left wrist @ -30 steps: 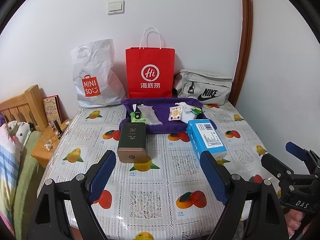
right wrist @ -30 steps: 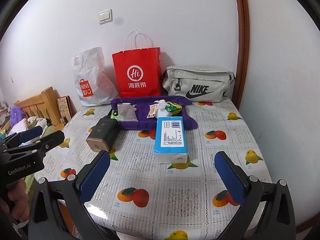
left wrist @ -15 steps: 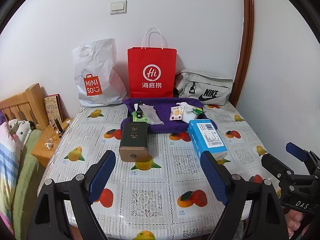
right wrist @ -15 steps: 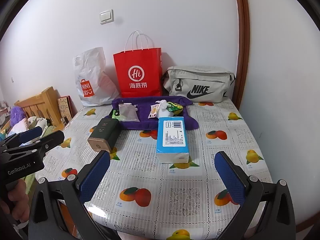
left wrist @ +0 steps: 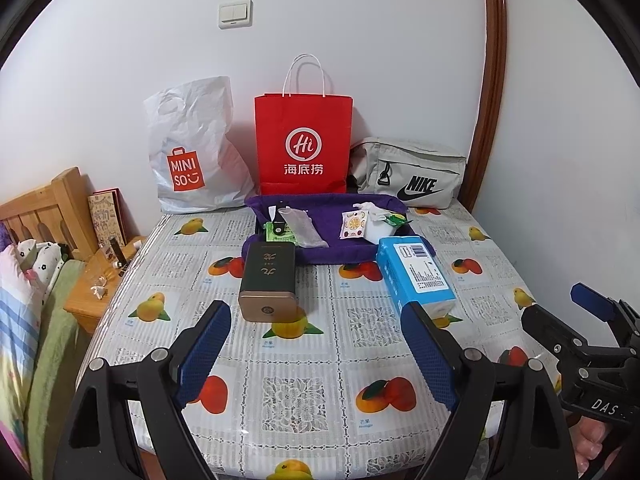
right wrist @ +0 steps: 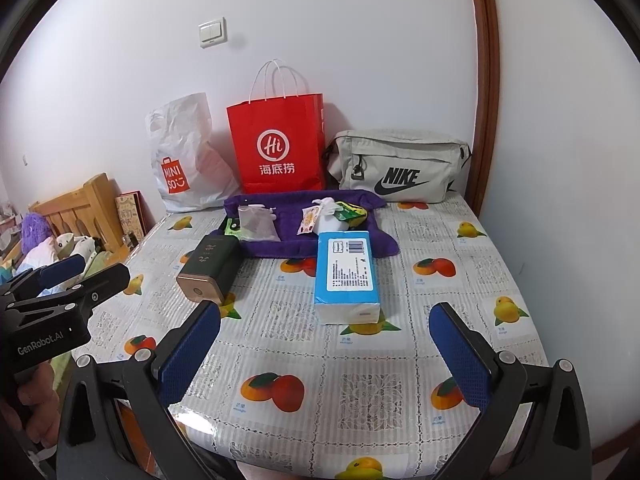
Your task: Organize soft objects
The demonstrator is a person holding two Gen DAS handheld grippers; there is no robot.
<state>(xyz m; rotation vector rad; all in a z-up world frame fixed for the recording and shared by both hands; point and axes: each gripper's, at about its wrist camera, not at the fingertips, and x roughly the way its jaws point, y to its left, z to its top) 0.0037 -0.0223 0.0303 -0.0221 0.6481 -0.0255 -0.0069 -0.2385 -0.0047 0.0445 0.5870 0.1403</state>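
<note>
While we hold both the left gripper [left wrist: 316, 350] and right gripper [right wrist: 324, 354] spread wide and empty above the table [left wrist: 304, 396], the blue tissue pack [right wrist: 346, 276] lies just ahead.

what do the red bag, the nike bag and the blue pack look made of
Red bag: matte paper, judging by its stiff flat sides, sharp creases and thin cord handles. Nike bag: grey woven fabric, probably nylon, with soft sagging folds. Blue pack: glossy plastic film, likely over tissues, with a shiny, slightly puffed end.
</note>
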